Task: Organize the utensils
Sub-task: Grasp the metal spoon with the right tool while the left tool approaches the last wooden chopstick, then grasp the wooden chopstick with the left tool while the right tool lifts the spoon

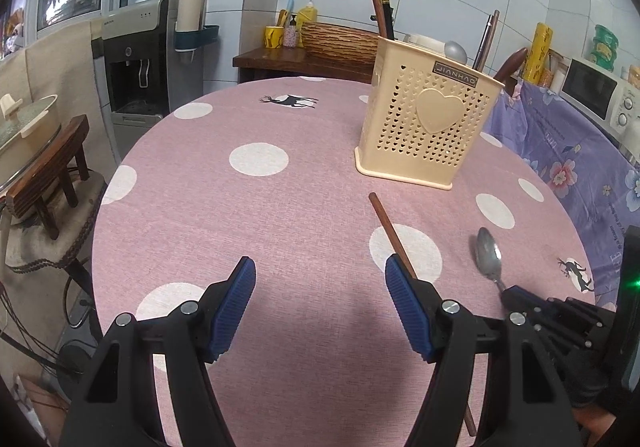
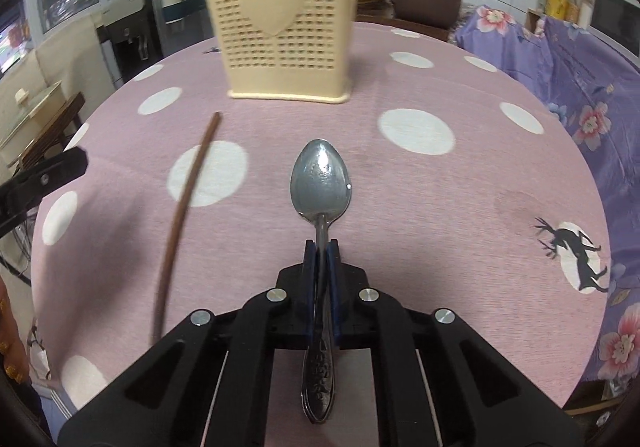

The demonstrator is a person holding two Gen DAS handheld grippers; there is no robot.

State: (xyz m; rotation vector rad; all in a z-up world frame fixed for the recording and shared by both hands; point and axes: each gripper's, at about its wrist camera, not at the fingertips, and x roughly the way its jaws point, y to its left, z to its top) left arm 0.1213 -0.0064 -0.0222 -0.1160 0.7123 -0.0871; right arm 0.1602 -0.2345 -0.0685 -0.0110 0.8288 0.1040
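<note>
The cream perforated utensil holder stands upright on the pink polka-dot tabletop, with chopsticks and other handles rising from it. In front of the holder, the right claw is clamped tight on the neck of a metal spoon; the spoon's bowl points toward the holder and its patterned handle runs back between the blue pads. Whether the bowl touches the cloth or sits just above it I cannot tell. A brown wooden chopstick lies on the tabletop, nearer than the holder and left of the spoon. The left claw is spread wide, holding nothing, its right finger over the chopstick's middle.
</note>
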